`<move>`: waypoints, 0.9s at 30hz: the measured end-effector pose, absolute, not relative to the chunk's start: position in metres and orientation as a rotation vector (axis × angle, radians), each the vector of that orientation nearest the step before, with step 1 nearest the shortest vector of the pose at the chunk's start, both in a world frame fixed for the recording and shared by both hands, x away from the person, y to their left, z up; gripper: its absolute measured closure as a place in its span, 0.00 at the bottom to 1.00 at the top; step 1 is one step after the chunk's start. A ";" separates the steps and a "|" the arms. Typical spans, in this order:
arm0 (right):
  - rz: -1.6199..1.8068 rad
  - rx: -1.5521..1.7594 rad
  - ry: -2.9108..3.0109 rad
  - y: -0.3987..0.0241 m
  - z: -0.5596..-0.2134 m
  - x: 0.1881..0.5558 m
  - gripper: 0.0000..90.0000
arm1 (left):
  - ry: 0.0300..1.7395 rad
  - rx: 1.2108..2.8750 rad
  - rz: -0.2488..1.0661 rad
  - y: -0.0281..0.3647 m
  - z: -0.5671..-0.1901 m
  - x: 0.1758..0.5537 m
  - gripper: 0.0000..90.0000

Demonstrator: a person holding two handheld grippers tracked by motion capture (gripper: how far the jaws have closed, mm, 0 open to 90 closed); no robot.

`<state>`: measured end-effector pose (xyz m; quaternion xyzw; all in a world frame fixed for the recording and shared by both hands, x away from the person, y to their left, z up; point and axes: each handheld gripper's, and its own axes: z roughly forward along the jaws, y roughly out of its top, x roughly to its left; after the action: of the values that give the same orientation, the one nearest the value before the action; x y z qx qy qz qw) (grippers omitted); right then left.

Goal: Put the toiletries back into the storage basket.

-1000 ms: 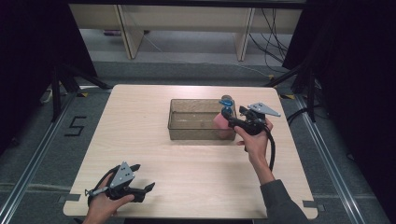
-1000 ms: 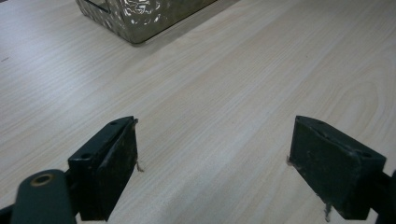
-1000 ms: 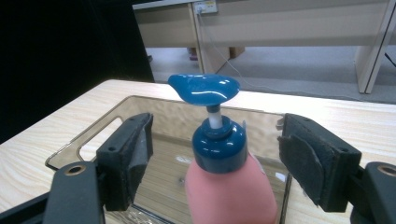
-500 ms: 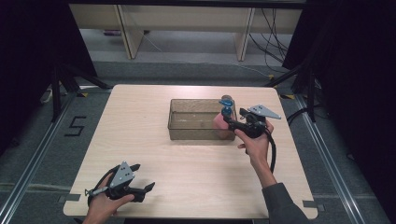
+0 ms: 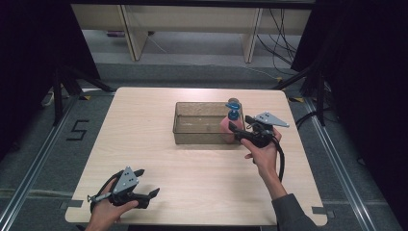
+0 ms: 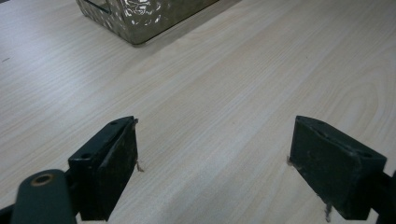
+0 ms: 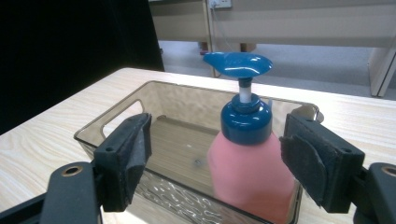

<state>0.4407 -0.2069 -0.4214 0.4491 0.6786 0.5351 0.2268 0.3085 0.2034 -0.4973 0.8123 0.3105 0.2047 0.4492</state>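
A pink pump bottle with a blue pump head stands upright in the right end of a clear smoked plastic bin on the wooden table. My right gripper is at the bin's right end, open. In the right gripper view its jaws stand wide on either side of the bottle, not touching it, over the bin's rim. My left gripper rests near the table's front left edge, open and empty, facing the bin's corner.
The light wooden table has bare room left of and in front of the bin. A metal rail runs along the floor on the left, shelving legs stand behind the table, and cables lie at the back right.
The right gripper has drawn back slightly toward the near edge. The bottle stays upright in the bin. The left gripper has not moved.
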 end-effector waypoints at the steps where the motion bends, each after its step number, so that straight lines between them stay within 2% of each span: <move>1: 1.480 1.217 1.875 -0.208 -0.421 0.441 0.28 | 0.771 2.010 0.503 0.203 -0.497 0.308 0.16; 27: 1.500 1.225 1.914 -0.204 -0.426 0.425 0.28 | 0.767 2.018 0.517 0.204 -0.496 0.308 0.16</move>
<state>0.4251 -0.2042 -0.4258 0.4401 0.6877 0.5387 0.2078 0.3075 0.2037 -0.4959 0.8141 0.3096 0.2087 0.4448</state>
